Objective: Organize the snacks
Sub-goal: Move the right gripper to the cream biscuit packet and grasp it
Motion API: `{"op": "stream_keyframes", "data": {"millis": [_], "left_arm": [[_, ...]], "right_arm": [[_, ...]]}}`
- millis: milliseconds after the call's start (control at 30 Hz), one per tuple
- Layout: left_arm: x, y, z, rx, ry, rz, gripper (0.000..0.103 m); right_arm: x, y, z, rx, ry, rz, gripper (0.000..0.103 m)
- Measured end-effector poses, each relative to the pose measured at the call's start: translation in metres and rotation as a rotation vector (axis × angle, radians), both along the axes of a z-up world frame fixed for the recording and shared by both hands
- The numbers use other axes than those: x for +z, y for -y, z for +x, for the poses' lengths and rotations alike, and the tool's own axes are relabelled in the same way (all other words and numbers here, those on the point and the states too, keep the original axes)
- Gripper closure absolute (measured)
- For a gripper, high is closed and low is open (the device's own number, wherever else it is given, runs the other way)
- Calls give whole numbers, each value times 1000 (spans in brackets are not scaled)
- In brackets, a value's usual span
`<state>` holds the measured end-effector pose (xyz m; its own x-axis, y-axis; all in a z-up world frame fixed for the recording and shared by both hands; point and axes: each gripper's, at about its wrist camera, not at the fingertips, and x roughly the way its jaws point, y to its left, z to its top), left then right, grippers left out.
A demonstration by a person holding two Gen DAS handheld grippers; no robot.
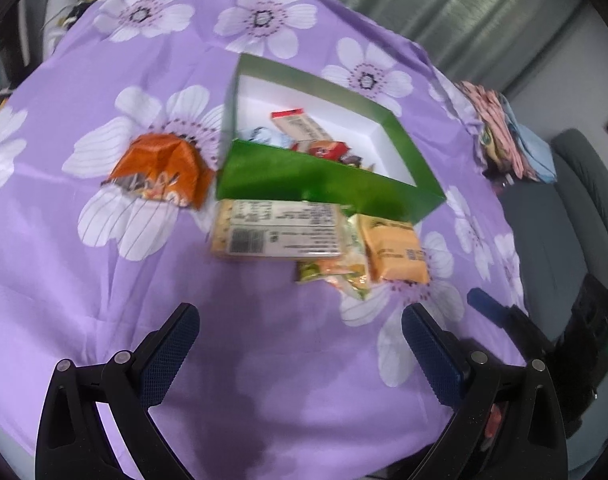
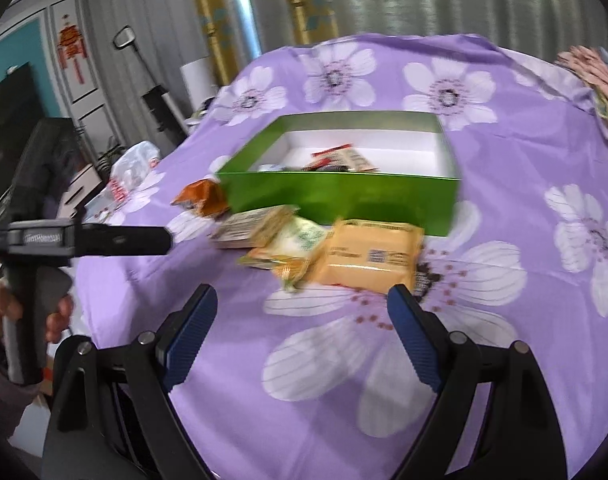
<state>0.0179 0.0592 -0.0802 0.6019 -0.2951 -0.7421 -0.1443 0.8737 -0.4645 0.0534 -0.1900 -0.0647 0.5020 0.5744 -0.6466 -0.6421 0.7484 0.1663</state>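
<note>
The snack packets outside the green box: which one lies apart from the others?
The crumpled orange packet. It lies alone beside the box's corner, while the pale packet with the barcode, the green-yellow packet and the yellow-orange packet touch or overlap.

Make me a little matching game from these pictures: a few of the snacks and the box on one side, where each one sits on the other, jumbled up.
Things:
1. green box
2. orange crumpled packet
3. yellow-orange packet
4. red-topped packet

Places:
A. inside the box
B. in front of the box, nearest the right gripper's fingers
C. on the purple flowered cloth, open, holding a few snacks
D. alone, beside the box's left end

Pairs: 1-C, 2-D, 3-B, 4-A
</note>
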Motion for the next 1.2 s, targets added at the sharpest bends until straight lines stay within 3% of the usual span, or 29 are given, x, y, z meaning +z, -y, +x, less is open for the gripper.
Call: {"op": "stream_keyframes", "data": {"millis": [400, 633, 767, 900, 1200], "left_arm": [[-25, -26, 5, 51, 22, -68, 2], [-30, -31, 20, 40, 39, -42, 2], [-33, -33, 36, 27, 48, -12, 2], [-37, -37, 47, 10, 52, -31, 2], [-45, -39, 61, -5, 42, -86, 4]], "right_arm": [[-23, -49, 4, 129, -16, -40, 29], [-25, -67, 16, 151, -10, -48, 37], [-28, -79, 25, 166, -4, -65, 46], [-29, -89, 34, 177, 0, -83, 52], [-33, -100, 51, 183, -4, -112, 56]]}}
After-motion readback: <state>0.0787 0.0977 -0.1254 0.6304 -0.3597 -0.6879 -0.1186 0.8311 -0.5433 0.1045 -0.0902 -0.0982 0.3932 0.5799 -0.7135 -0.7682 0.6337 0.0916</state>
